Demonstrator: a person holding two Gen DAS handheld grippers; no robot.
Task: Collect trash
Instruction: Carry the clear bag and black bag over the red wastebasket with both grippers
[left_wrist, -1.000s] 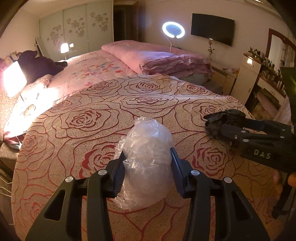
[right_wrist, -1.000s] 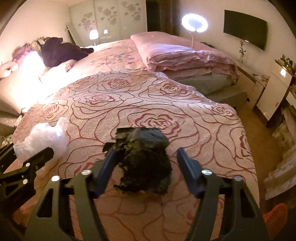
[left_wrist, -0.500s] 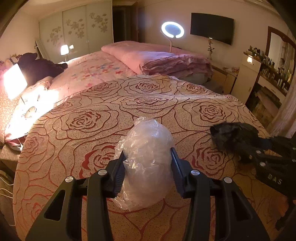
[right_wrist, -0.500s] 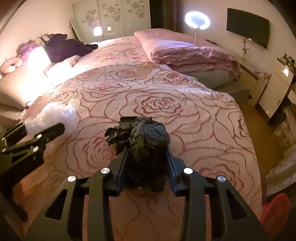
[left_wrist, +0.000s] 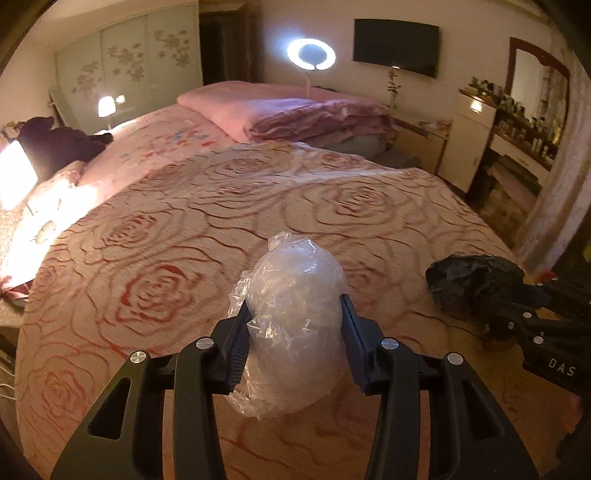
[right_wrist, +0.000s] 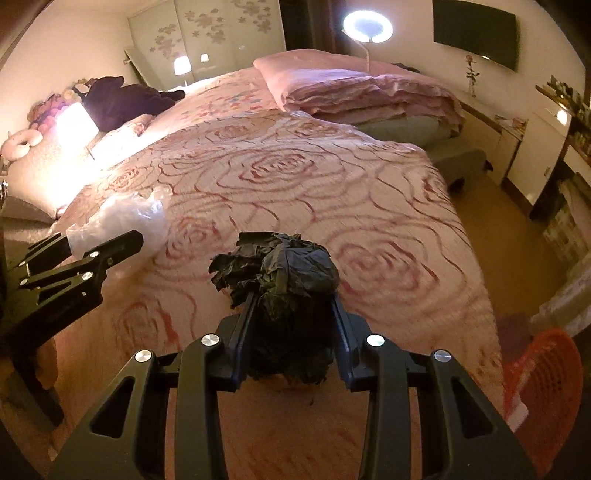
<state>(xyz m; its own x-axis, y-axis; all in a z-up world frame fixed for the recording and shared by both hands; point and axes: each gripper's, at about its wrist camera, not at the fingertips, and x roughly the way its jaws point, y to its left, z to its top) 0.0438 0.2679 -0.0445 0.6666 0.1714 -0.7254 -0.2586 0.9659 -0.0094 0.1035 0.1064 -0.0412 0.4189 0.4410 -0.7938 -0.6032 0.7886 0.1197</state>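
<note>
Trash: clear bag (left_wrist: 293, 332) in left gripper (left_wrist: 293, 321), black wad (right_wrist: 284, 280) in right gripper (right_wrist: 291, 314).

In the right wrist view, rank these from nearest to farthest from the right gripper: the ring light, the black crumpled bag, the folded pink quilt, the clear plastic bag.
1. black crumpled bag, between the right gripper's fingers.
2. clear plastic bag, to the left, in the left gripper.
3. folded pink quilt, far end of the bed.
4. ring light, behind the quilt.

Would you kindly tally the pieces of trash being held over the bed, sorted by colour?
Clear plastic bag, in the left gripper: 1
Black plastic bag, in the right gripper: 1
Total: 2
</note>
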